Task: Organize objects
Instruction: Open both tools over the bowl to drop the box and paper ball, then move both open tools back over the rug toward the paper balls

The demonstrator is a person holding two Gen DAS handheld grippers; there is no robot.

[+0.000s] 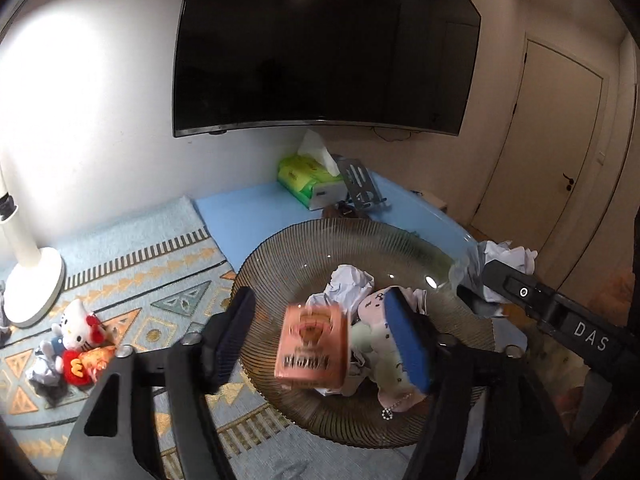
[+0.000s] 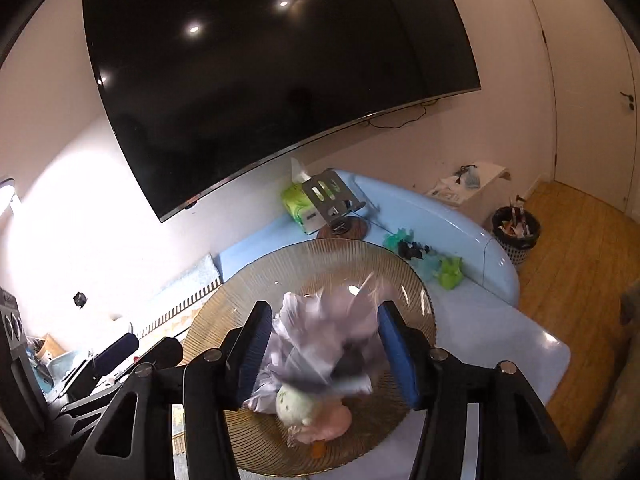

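A ribbed glass plate [image 1: 288,256] [image 2: 404,280] lies on the blue table. It holds crumpled white paper [image 1: 350,286] and a pale plush toy [image 1: 380,344] [image 2: 296,402]. A pink box [image 1: 311,347], blurred, is between the open fingers of my left gripper [image 1: 320,340], touching neither pad, above the plate. My right gripper [image 2: 320,356] is open above the plate, with blurred crumpled paper [image 2: 328,332] between its pads; contact is unclear. The right gripper's body [image 1: 560,316] shows at right in the left wrist view.
A Hello Kitty plush [image 1: 76,326], a red toy [image 1: 78,368] and foil lie on a patterned mat [image 1: 160,264]. A green tissue pack [image 1: 308,176] and metal stand [image 1: 362,186] sit at the back. Green scraps [image 2: 448,272] lie on the table; a bin [image 2: 516,232] stands on the floor.
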